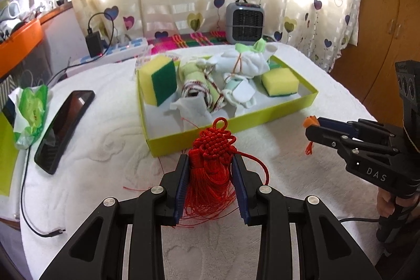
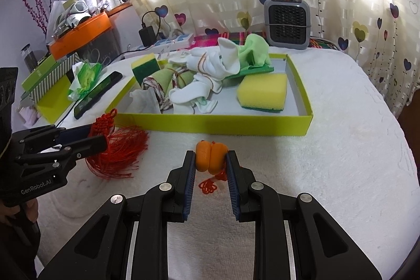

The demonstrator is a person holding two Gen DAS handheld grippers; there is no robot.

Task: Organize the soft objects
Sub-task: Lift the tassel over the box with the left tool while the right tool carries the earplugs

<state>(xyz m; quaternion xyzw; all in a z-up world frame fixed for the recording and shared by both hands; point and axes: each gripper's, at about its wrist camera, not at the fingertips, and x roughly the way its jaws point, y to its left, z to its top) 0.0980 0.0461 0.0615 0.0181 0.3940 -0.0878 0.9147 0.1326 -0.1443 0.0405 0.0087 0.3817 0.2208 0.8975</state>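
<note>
My left gripper [image 1: 210,160] is shut on a red knotted tassel [image 1: 214,148], its fringe hanging between the fingers just in front of the lime-green box [image 1: 236,122]. In the right wrist view the same tassel [image 2: 115,146] and left gripper [image 2: 101,138] show at the left. My right gripper [image 2: 211,156] is shut on a small orange soft charm [image 2: 211,156] with a red cord trailing below; it appears at the right in the left wrist view as well [image 1: 311,126]. The box [image 2: 210,122] holds two sponges [image 2: 262,92] and rolled socks and cloths [image 2: 204,75].
A white towel [image 1: 105,148] covers the table. A black phone [image 1: 65,127] and a green tissue packet [image 1: 31,106] lie at the left, with a loose cable end [image 1: 56,232]. A small grey heater [image 1: 244,22], a power strip and a curtain stand behind the box.
</note>
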